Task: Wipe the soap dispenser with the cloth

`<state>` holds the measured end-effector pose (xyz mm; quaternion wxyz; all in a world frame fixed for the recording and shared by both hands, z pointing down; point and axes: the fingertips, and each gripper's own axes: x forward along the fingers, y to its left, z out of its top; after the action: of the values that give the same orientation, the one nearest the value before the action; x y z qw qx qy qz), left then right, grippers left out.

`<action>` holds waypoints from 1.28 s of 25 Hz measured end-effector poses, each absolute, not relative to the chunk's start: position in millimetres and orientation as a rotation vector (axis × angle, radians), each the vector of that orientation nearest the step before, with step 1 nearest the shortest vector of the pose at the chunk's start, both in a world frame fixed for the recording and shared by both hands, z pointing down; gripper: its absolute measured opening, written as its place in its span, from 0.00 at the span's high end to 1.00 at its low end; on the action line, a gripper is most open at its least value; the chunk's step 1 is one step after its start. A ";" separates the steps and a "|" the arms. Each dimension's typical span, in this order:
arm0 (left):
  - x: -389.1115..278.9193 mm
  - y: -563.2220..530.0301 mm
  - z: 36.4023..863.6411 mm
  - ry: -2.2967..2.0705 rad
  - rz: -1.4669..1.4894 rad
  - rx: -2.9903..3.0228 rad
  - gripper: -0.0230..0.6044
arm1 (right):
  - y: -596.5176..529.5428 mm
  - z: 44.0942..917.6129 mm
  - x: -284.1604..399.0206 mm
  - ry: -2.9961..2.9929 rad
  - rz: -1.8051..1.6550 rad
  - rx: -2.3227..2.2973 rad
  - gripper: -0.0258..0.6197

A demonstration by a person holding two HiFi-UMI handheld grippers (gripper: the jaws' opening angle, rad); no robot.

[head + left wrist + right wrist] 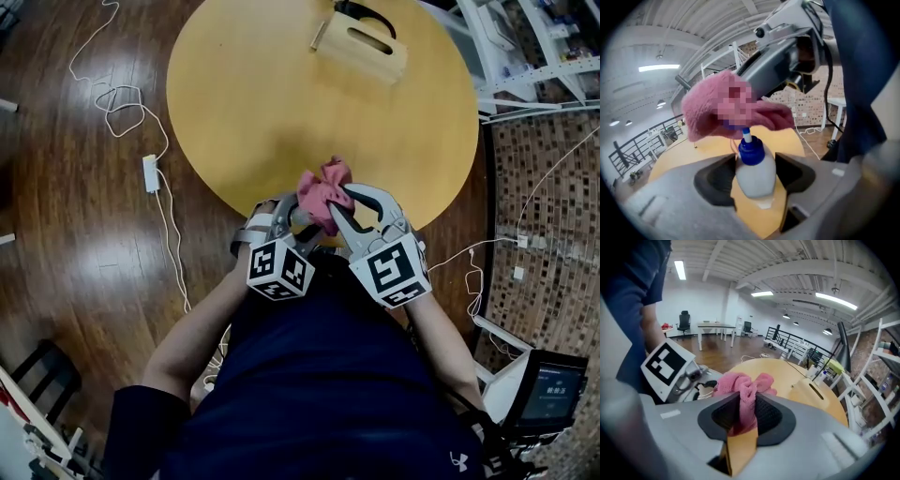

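1. The left gripper (pixel 755 183) clamped the soap dispenser (pixel 753 168) between its pads, upright, above the near edge of the round table (pixel 262 94).
2. The right gripper (pixel 743 417) pinched the pink cloth (pixel 740 386) between its pads.
3. The cloth lay bunched over the dispenser's pump head, above the left jaws.

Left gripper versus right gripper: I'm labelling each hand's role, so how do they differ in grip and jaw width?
The left gripper clamps the white, blue-capped soap dispenser; the right gripper pinches the pink cloth. The left gripper's jaws stand wide around the soap dispenser, the right gripper's nearly together on a thin fold. Both hold something, and the cloth sits over the soap dispenser's top.
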<state>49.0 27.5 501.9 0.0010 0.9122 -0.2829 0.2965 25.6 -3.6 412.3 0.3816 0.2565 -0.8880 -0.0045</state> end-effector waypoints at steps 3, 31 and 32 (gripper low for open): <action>49.5 29.7 502.8 -0.909 0.939 2.852 0.54 | -22.9 422.6 58.3 -2.183 0.085 0.764 0.82; 9.8 1.7 488.3 -1.018 0.685 2.645 0.54 | -13.8 450.4 27.2 -2.408 0.377 0.917 0.82; 10.5 2.0 487.8 -1.018 0.689 2.649 0.54 | -15.0 450.2 28.3 -2.398 0.375 0.927 0.82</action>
<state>10.5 2.0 487.8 0.1103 0.9015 -0.3465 0.2346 28.3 -15.0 450.2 0.2684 0.3439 -0.8891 0.1389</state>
